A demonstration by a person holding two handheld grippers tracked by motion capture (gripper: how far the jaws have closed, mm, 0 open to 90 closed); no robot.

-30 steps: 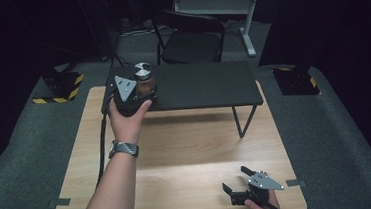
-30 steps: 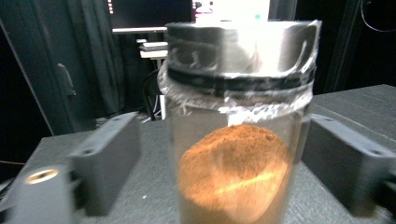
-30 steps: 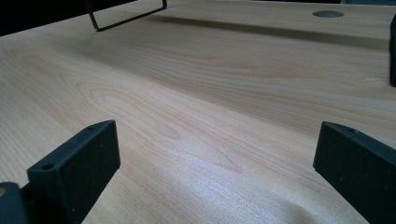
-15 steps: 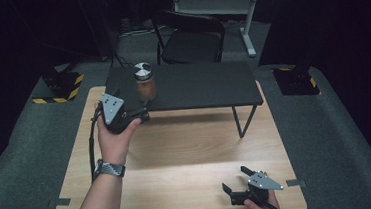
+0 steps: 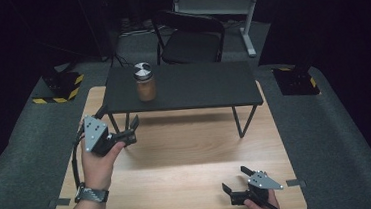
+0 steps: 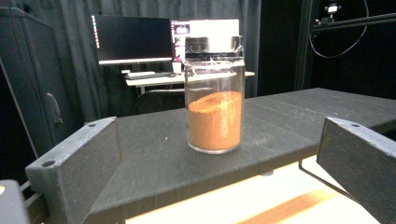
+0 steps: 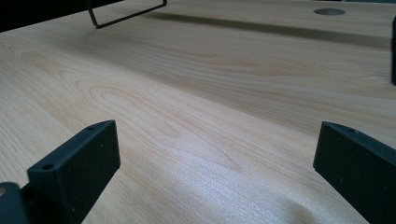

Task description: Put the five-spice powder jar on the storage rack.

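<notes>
High view: left gripper (image 5: 120, 130) has released the jar (image 5: 145, 82), backing off.

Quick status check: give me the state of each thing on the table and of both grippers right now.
jar: upright on the black stand, lid on, part full of brown powder, not held.
black stand: upright on the wooden table, bearing the jar.
left gripper: open, nothing between its jaws, short of the jar.
right gripper: open, nothing between its jaws, low over the wooden table.
</notes>
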